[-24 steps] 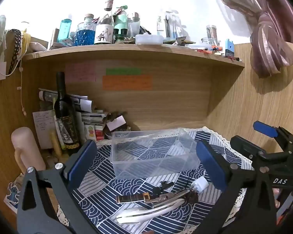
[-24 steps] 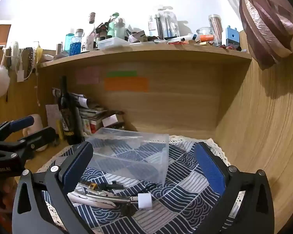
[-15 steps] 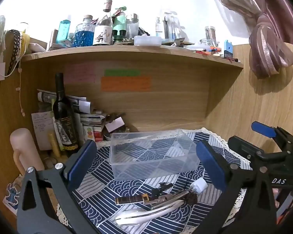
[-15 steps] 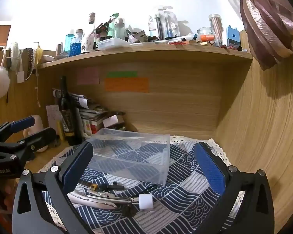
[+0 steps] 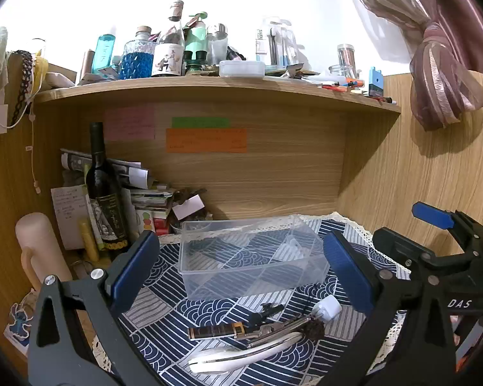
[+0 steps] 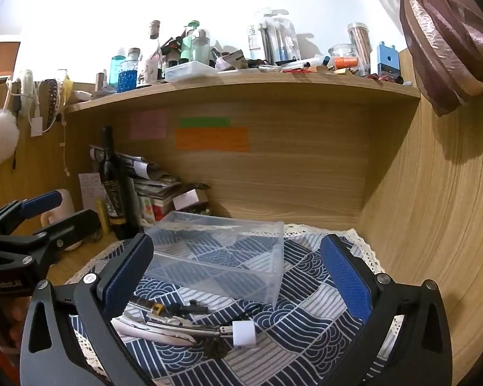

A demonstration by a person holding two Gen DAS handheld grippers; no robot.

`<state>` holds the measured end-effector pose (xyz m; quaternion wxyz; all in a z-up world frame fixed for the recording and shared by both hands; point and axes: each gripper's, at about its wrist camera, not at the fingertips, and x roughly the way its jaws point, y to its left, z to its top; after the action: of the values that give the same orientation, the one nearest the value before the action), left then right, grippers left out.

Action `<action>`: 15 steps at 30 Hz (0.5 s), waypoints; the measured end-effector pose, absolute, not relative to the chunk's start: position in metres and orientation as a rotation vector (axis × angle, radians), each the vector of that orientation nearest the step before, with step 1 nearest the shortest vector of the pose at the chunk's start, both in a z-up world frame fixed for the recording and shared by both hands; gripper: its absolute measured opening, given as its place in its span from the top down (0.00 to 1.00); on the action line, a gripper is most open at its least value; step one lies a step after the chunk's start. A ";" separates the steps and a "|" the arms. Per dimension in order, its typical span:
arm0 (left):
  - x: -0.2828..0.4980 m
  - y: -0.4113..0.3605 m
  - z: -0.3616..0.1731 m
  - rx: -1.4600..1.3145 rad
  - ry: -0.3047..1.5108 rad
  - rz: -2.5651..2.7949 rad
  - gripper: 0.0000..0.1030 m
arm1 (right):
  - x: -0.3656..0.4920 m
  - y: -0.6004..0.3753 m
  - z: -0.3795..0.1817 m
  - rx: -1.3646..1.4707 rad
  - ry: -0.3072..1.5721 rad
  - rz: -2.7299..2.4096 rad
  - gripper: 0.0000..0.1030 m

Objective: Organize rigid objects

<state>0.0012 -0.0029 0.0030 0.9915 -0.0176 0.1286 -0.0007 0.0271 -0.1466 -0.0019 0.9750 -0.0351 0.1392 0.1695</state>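
A clear plastic box (image 5: 251,257) with inner dividers stands on the blue patterned cloth (image 5: 164,292); it also shows in the right wrist view (image 6: 215,257). In front of it lies a small pile: a white curved handle (image 5: 241,353), a striped bar (image 5: 215,331), metal clips (image 5: 273,326) and a white cube (image 5: 328,307). The pile shows in the right wrist view with the cube (image 6: 244,333) nearest. My left gripper (image 5: 238,276) is open and empty above the pile. My right gripper (image 6: 235,276) is open and empty, to the right of the left one.
A dark wine bottle (image 5: 104,193), stacked papers (image 5: 145,193) and a pink bottle (image 5: 38,251) crowd the back left corner. A shelf (image 5: 209,83) above carries many bottles. A wooden wall (image 6: 434,225) closes the right side.
Both views have shifted only slightly; the scene sits a touch lower and nearer. Nothing was taken hold of or moved on the cloth.
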 end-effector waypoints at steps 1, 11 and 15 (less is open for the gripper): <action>0.001 -0.003 0.003 -0.035 0.258 -0.002 0.00 | 0.025 -0.144 -0.003 -0.075 0.278 0.345 0.00; 0.002 -0.006 0.004 -0.037 0.255 -0.009 0.00 | 0.023 -0.141 -0.002 -0.074 0.273 0.348 0.00; 0.003 -0.005 0.004 -0.042 0.258 -0.013 0.00 | 0.022 -0.141 -0.001 -0.071 0.272 0.349 0.00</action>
<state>0.0028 -0.0053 0.0039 0.9914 -0.0212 0.1287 -0.0066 0.0218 -0.1407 -0.0011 0.9750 -0.0354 0.1346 0.1730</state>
